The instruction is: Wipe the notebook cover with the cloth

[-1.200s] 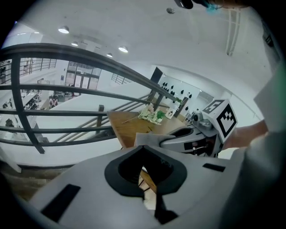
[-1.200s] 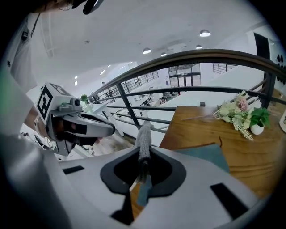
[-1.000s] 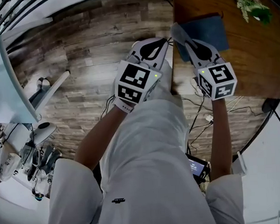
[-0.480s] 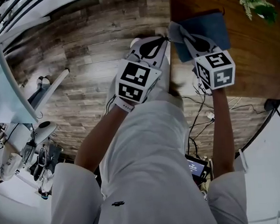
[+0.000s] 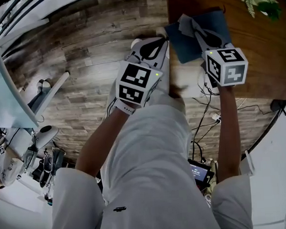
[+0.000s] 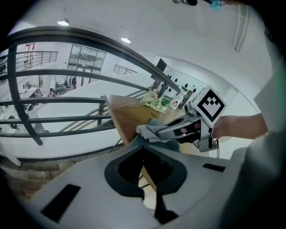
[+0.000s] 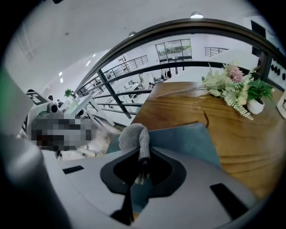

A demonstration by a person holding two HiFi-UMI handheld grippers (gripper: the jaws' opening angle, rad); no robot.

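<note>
The right gripper (image 7: 142,164) pinches the grey cloth (image 7: 133,135) over the blue notebook (image 7: 190,141) (upper right, head view). The left gripper (image 6: 145,157) has its jaws together, empty.

Worktop (image 5: 262,56): bare wood right of and beyond the notebook (image 5: 220,23), free to pass. Flowers (image 5: 259,0) block the far right corner, well apart from the notebook. Right gripper (image 5: 195,32), fingers pinching the cloth (image 5: 185,23), occupies the notebook's left part. Floor (image 5: 90,47) left of the worktop edge: open.
</note>
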